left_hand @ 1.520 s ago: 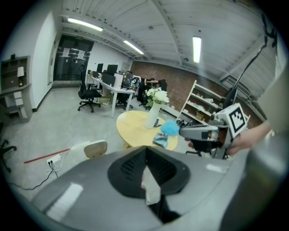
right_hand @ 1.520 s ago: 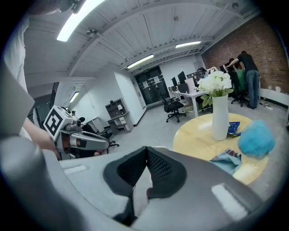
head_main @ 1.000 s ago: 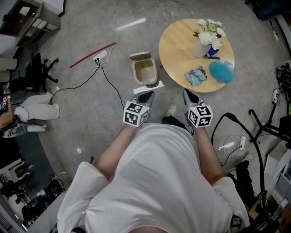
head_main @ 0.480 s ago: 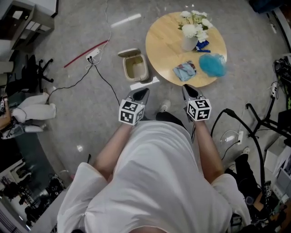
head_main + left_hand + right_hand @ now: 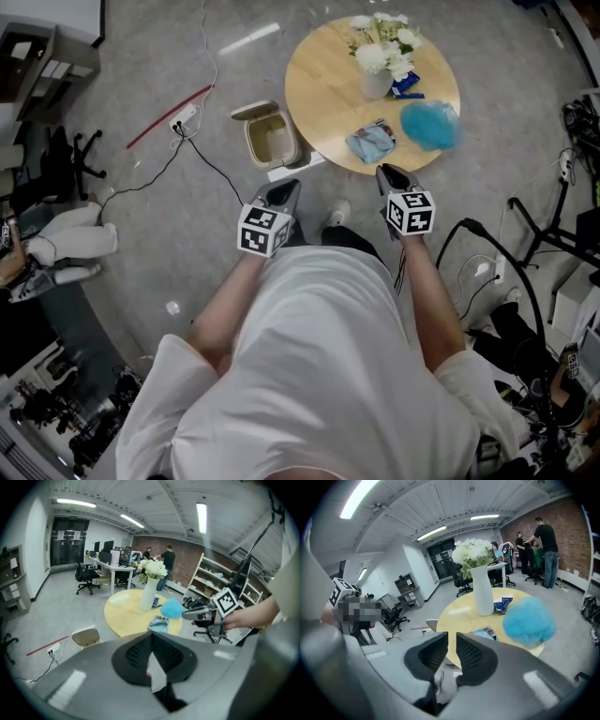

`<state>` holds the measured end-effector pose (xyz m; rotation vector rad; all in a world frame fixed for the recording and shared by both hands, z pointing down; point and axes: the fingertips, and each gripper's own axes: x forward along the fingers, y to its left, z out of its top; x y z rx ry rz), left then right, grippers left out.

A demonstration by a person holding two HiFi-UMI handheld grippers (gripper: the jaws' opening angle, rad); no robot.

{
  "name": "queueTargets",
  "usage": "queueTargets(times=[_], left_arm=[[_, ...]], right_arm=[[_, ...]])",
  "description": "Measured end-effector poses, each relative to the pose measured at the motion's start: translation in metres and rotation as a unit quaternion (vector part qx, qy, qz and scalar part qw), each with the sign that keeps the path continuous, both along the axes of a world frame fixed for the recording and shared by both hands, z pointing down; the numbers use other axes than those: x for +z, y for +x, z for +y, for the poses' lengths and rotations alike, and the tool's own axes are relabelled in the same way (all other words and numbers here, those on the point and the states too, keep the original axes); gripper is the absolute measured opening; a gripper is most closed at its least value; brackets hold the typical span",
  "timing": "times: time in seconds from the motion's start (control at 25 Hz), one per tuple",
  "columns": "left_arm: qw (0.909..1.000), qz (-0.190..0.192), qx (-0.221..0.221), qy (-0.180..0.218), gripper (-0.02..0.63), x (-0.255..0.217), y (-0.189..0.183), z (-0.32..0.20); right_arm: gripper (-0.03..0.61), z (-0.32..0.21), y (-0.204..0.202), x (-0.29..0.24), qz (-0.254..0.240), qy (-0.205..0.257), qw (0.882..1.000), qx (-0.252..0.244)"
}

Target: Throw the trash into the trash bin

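A crumpled blue wrapper (image 5: 371,142) and a fluffy blue ball (image 5: 429,125) lie at the near edge of the round wooden table (image 5: 328,84). The beige trash bin (image 5: 271,139) stands on the floor left of the table with its lid up. My right gripper (image 5: 391,174) hovers just short of the table edge near the wrapper (image 5: 485,633). Its jaws have just been opening and stand slightly open with nothing between them. My left gripper (image 5: 284,190) is over the floor near the bin with its tips together. A white sliver shows behind its tips; I cannot tell what it is.
A vase of white flowers (image 5: 377,82) and a small blue packet (image 5: 408,85) stand at the table's far side. A white card (image 5: 298,168) lies on the floor beside the bin. A power strip with cables (image 5: 181,117) lies left, and black stand legs (image 5: 553,234) stand right.
The person has stepped toward the table, and both grippers have come along. The right gripper is now closer to the table edge and the wrapper.
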<state>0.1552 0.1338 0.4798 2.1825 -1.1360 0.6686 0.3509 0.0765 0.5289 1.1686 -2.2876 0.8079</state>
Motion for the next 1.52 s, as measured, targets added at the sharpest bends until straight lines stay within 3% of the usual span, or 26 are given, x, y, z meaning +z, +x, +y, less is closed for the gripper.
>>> queueTargets(times=[0.4, 0.52, 0.68, 1.08, 1.52], left_arm=[[0.9997, 0.011, 0.02, -0.01, 0.005, 0.001, 0.004, -0.03], [0.999, 0.017, 0.019, -0.036, 0.005, 0.007, 0.001, -0.034], [0.9963, 0.018, 0.018, -0.081, 0.005, 0.02, -0.004, -0.033], [0.997, 0.009, -0.006, -0.077, 0.005, 0.024, -0.016, -0.038], [0.9942, 0.007, -0.038, -0.1, 0.005, 0.037, -0.038, -0.029]], right_arm=[[0.066, -0.02, 0.006, 0.028, 0.018, -0.032, 0.999, 0.016], [0.072, -0.024, 0.006, 0.034, 0.025, -0.041, 0.999, 0.013], [0.08, -0.035, 0.003, 0.042, 0.04, -0.046, 0.998, -0.005], [0.098, -0.054, 0.005, 0.076, 0.078, -0.068, 0.993, -0.049], [0.154, -0.072, 0.0, 0.115, 0.133, -0.084, 0.983, -0.096]])
